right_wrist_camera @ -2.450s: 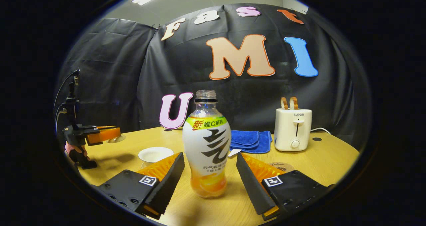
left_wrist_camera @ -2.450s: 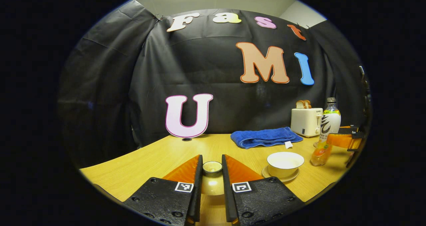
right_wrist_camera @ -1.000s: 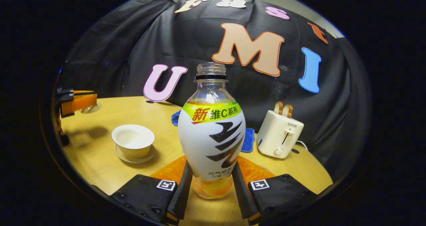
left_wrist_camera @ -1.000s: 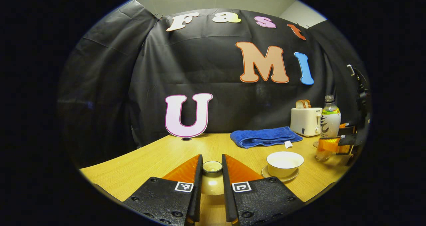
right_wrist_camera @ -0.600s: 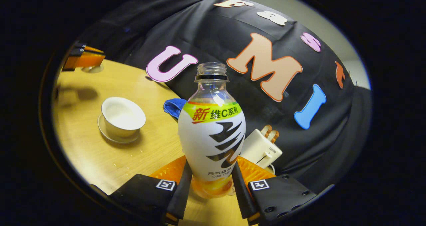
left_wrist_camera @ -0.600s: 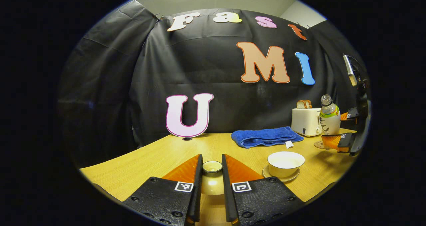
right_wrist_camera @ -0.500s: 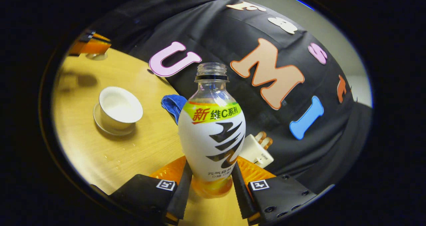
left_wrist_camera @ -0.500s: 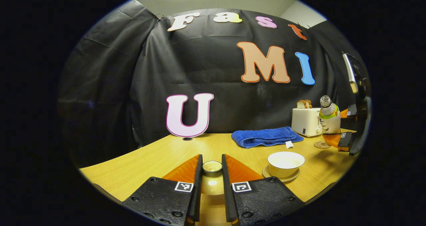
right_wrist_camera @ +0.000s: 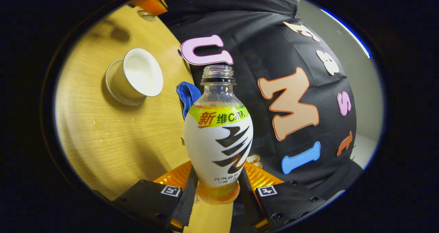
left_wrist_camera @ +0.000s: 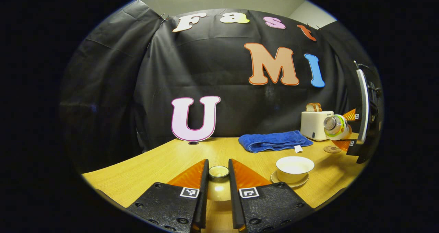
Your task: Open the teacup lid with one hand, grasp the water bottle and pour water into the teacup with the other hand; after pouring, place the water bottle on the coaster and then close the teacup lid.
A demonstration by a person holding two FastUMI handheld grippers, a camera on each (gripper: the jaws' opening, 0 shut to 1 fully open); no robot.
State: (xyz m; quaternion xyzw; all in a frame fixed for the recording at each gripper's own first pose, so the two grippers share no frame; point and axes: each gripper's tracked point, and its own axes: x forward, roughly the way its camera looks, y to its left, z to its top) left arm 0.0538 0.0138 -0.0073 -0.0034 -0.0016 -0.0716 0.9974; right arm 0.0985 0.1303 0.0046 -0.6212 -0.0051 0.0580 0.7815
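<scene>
My right claw (right_wrist_camera: 216, 191) is clenched on the lower body of the water bottle (right_wrist_camera: 218, 137), one finger pressing each side. Over the last couple of seconds I closed on it while it stood on the desk (right_wrist_camera: 116, 130), lifted it, and have been rolling my wrist; half a second ago the bottle was only leaning, and now it lies close to horizontal. In the left gripper view its open, capless mouth (left_wrist_camera: 330, 123) faces back toward my left side, up in the air at the far right, near the toaster (left_wrist_camera: 315, 125).

My left claw (left_wrist_camera: 218, 181) has not budged in that time: it stays clamped on the knob of the teacup lid (left_wrist_camera: 218, 188), held low over the near desk, well clear of the cup.

The uncovered teacup (left_wrist_camera: 295, 167) sits on its saucer to the right of my left claw, nearer than the folded blue towel (left_wrist_camera: 274, 141). In the right gripper view the teacup (right_wrist_camera: 139, 73) is off to one side of the bottle's mouth, not under it. I judge I've tipped early: with the bottle this flat, water could run before I'm over the rim, so I should carry the mouth across to the cup before tilting further. A few droplets (right_wrist_camera: 97, 123) already glisten on the desk. The coaster (left_wrist_camera: 332, 149) waits just below the bottle, bare.
</scene>
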